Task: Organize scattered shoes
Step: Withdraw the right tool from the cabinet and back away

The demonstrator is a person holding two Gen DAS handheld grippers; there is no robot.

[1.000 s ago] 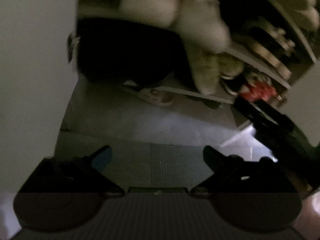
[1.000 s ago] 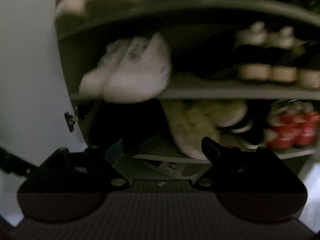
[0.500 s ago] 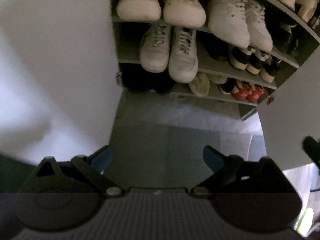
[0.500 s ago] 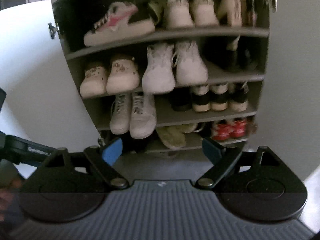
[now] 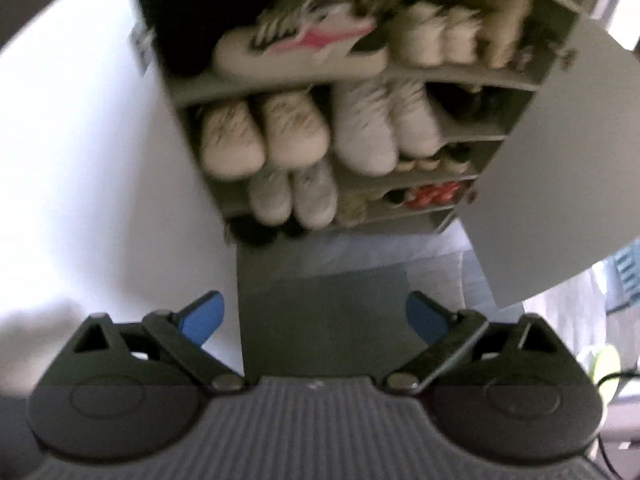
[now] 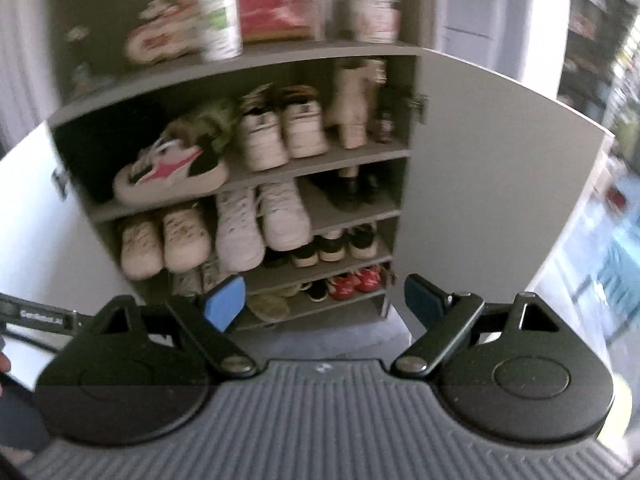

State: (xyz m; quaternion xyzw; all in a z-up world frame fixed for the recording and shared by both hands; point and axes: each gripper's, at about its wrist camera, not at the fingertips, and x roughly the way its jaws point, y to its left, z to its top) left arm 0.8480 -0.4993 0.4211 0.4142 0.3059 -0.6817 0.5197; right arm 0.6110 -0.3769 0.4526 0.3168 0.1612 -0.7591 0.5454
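Both hand-held grippers are released and carry nothing. The left hand-held gripper has its blue pads wide apart over the grey floor at the bottom centre of its frame. The right hand-held gripper is spread just as wide at the bottom centre of its own frame, in front of the lower shelves.

The shoes are in the open cabinet, which fills the middle of the right view. Most stand in pairs, toes to the front: white sneakers on the upper shelf, beige clogs and white high-tops on the next one, dark shoes below them, red shoes near the bottom. One pink-and-white sneaker lies sideways along the upper shelf, in the left centre of the frame, and I cannot see its partner.

The floor in front of the cabinet shows no shoe, so the task looks almost finished. If one step is left, I think it is this sideways sneaker. To do it well, grip it across the narrow middle, turn the toe to the front, and set it down without pushing the white sneakers beside it. The pictures are blurred, so it is better to look again with a steady view before reaching.
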